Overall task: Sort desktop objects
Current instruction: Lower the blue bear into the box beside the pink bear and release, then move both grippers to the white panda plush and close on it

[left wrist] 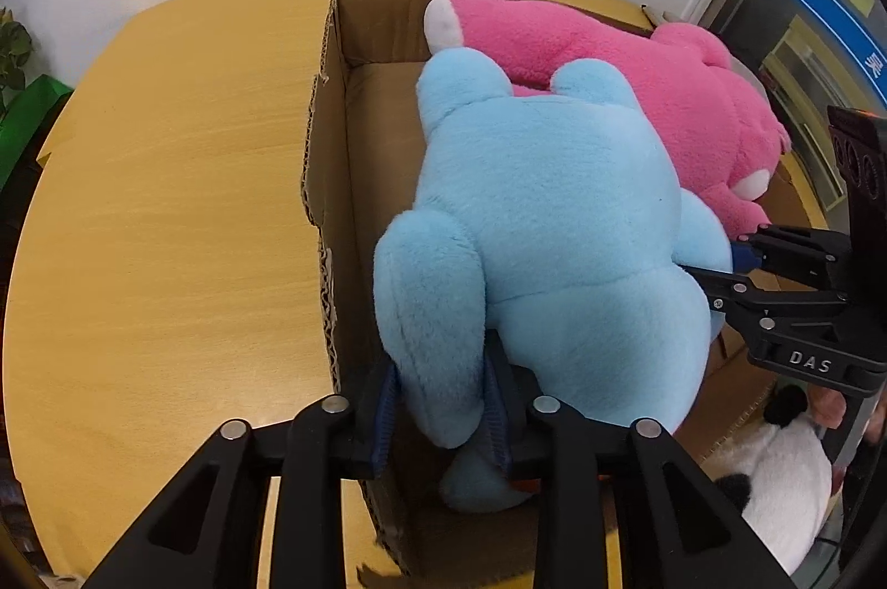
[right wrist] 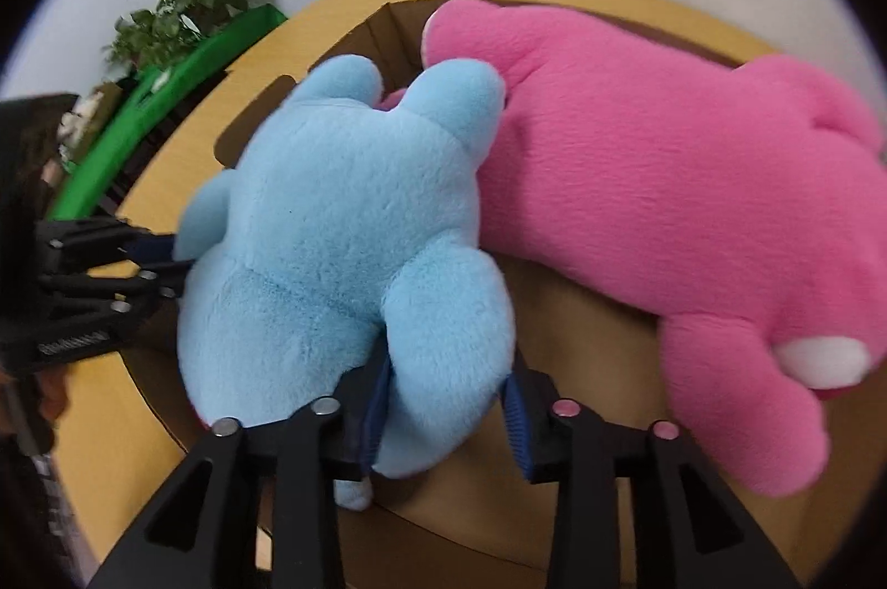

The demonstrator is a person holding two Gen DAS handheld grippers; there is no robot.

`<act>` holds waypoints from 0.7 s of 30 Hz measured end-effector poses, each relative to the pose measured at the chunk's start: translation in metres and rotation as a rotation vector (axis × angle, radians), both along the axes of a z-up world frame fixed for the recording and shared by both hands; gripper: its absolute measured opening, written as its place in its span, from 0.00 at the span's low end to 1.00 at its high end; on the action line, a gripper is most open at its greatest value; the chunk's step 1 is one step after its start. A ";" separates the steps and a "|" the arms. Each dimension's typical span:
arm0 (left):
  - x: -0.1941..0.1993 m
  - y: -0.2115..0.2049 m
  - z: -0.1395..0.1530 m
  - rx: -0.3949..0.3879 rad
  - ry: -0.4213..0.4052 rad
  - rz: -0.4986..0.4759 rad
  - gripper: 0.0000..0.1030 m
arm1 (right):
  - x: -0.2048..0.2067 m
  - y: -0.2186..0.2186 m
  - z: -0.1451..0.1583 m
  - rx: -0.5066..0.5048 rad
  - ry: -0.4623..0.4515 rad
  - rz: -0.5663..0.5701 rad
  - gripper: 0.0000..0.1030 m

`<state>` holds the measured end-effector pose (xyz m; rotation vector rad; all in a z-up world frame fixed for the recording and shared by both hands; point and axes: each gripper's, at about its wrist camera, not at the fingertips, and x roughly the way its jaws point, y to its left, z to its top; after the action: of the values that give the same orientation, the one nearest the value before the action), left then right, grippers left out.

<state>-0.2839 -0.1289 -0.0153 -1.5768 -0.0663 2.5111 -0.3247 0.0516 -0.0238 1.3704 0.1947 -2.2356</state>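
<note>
A light blue plush toy (left wrist: 543, 223) lies face down in an open cardboard box (left wrist: 332, 156), against a pink plush toy (left wrist: 637, 90). My left gripper (left wrist: 443, 400) is shut on one leg of the blue plush. My right gripper (right wrist: 443, 400) is shut on its other leg; it also shows in the left wrist view (left wrist: 732, 267) at the right. In the right wrist view the blue plush (right wrist: 343, 223) sits left of the pink plush (right wrist: 693, 201), and the left gripper (right wrist: 161, 267) holds it from the left.
The box stands on a round wooden table (left wrist: 166, 201). A white and black panda plush (left wrist: 776, 467) lies beside the box at the lower right. A potted plant (right wrist: 188, 1) and a green object (right wrist: 155, 101) stand beyond the table's edge by the wall.
</note>
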 end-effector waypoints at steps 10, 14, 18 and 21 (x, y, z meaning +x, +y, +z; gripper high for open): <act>0.157 0.000 0.132 0.007 0.520 0.206 1.00 | 0.150 0.071 0.101 -0.093 0.347 -0.174 0.78; 0.225 0.000 0.157 0.003 0.654 0.220 1.00 | 0.213 0.080 0.112 -0.127 0.377 -0.203 0.78; 0.263 0.002 0.154 0.026 0.615 0.201 1.00 | 0.247 0.068 0.112 -0.081 0.413 -0.206 0.78; 0.276 0.015 0.140 0.012 0.586 0.203 1.00 | 0.260 0.061 0.114 -0.065 0.427 -0.206 0.78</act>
<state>-0.0080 -0.1140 0.1250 -0.8069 -0.1675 3.0132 -0.0649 0.1131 0.0898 0.8980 0.1289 -2.6635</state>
